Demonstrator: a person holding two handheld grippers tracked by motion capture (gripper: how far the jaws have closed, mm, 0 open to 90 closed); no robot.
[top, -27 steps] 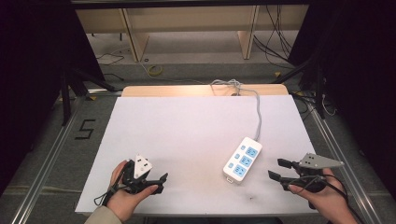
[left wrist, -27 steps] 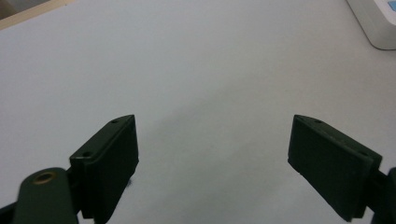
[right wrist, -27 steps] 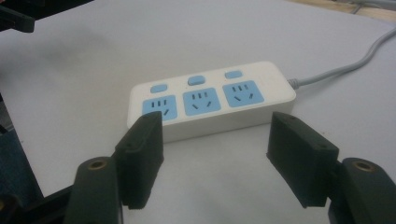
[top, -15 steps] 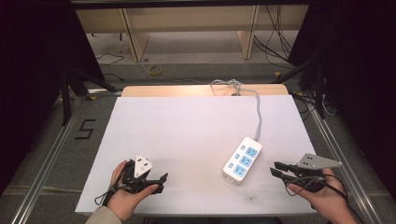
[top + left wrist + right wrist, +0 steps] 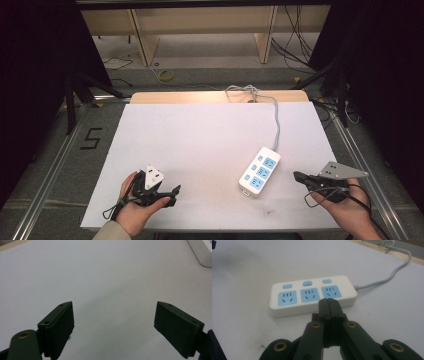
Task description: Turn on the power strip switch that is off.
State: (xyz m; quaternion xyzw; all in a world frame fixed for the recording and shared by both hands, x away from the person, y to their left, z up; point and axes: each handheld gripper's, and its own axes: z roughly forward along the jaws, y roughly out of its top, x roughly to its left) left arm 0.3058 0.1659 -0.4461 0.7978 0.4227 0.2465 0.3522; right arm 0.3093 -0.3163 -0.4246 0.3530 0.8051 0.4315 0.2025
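**Near the front edge: closed right gripper points at the power strip**

Near the front edge of the white table (image 5: 210, 135), toward its right front corner, lies a white power strip (image 5: 259, 171) with three blue sockets and three small blue buttons. Its grey cable (image 5: 276, 120) runs away to the back edge of the table and goes over it.

As far as I can judge, the work with the power strip is only at its beginning. Nothing is plugged into the sockets, no gripper touches the strip, and the strip lies flat and free on the table. The approach, the contact and whatever action follows are all left to do.

The right gripper (image 5: 299, 176) is held low beside the right front corner, to the right of the strip and near to it, but clearly apart. Its jaws are pressed together with nothing between them. In the right gripper view the closed tips (image 5: 328, 302) point at the long side of the power strip (image 5: 313, 293), about under the socket nearest the cable, and a strip of bare table is between them.

The left gripper (image 5: 172, 192) rests near the left front corner, well apart from the strip. Its jaws are spread wide and hold nothing; in the left gripper view only bare table lies between them, and one corner of the power strip (image 5: 203, 252) is far off at the upper right.
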